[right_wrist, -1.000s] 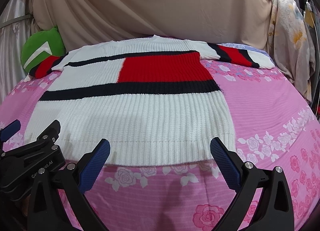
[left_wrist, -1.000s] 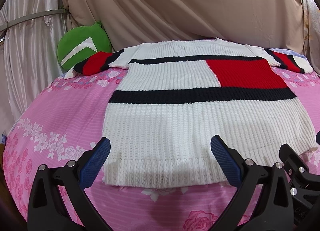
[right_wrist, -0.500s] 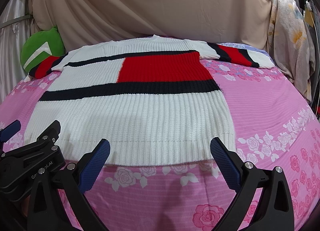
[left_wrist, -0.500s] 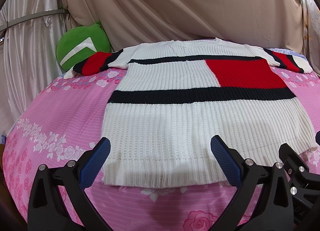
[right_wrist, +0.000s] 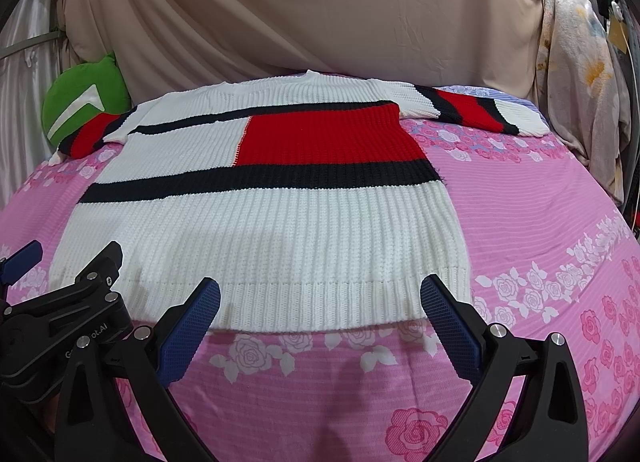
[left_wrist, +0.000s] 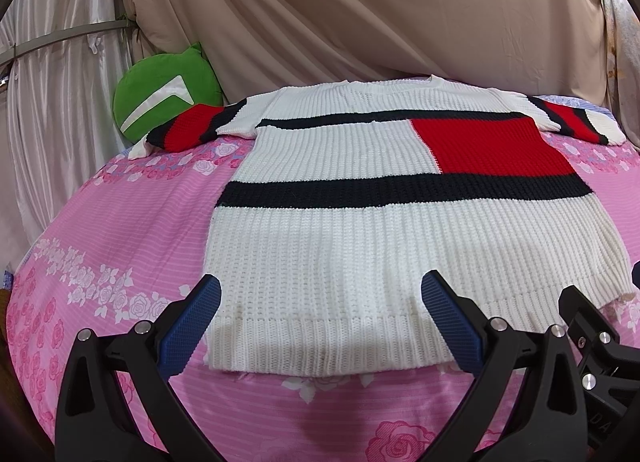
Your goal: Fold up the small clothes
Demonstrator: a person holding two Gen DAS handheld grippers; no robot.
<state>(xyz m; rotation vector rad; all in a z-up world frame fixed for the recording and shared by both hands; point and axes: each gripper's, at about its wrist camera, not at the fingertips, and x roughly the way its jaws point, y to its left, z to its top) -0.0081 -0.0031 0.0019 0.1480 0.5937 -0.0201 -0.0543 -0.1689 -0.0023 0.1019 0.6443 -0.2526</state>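
Little changed since second ago: sweater (left_wrist: 360, 254) flat on bed (left_wrist: 100, 229), hem at 12. My left gripper (left_wrist: 320, 322) and right gripper (right_wrist: 320, 322) stay wide, empty; fold not begun.

Pink bed sheet, green cushion and hanging cloths

A pink bed sheet (left_wrist: 120, 221) with printed white and pink roses covered the bed. A round green cushion (left_wrist: 166, 91) with a white arrow mark stood at the far left corner of the bed, leaning against a silvery curtain (left_wrist: 52, 61). A beige drape (right_wrist: 300, 1) hung along the far edge. At the right edge hung a pale cloth (right_wrist: 576, 73) with a flower print.
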